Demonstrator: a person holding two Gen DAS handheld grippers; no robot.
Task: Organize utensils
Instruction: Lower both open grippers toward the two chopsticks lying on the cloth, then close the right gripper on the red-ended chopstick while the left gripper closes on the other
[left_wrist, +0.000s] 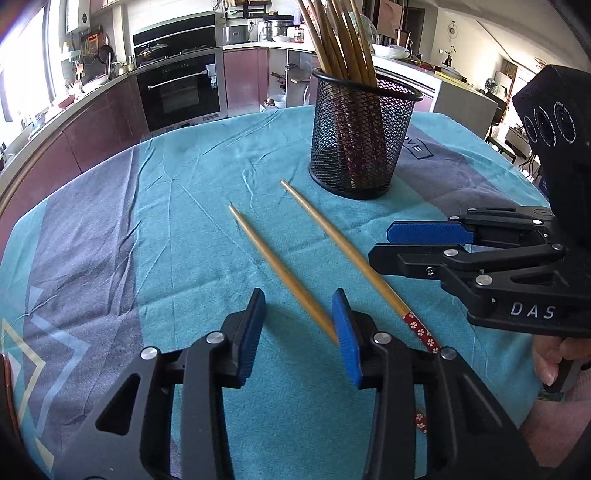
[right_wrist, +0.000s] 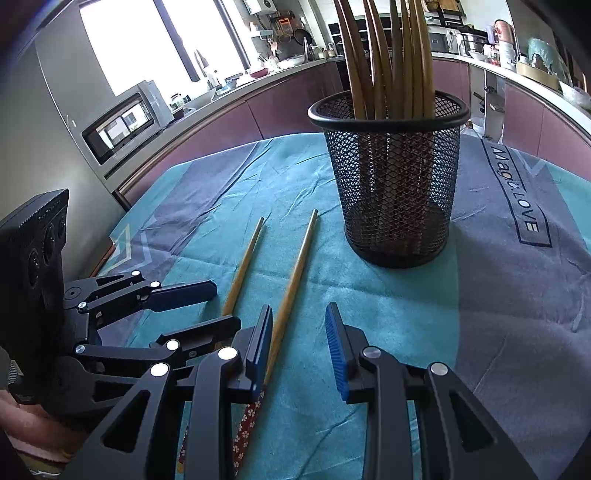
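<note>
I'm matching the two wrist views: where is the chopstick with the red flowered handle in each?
Left wrist view: the red-handled chopstick runs diagonally right of centre, beside the right finger of the left hand-held gripper.
Right wrist view: the same chopstick is centre-left, between the jaws.
Shared landmark: the black mesh holder.

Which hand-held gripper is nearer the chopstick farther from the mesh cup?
Left. The left hand-held gripper straddles that chopstick, one pad at it. The right hand-held gripper straddles the other chopstick, closer to the mesh cup.
</note>
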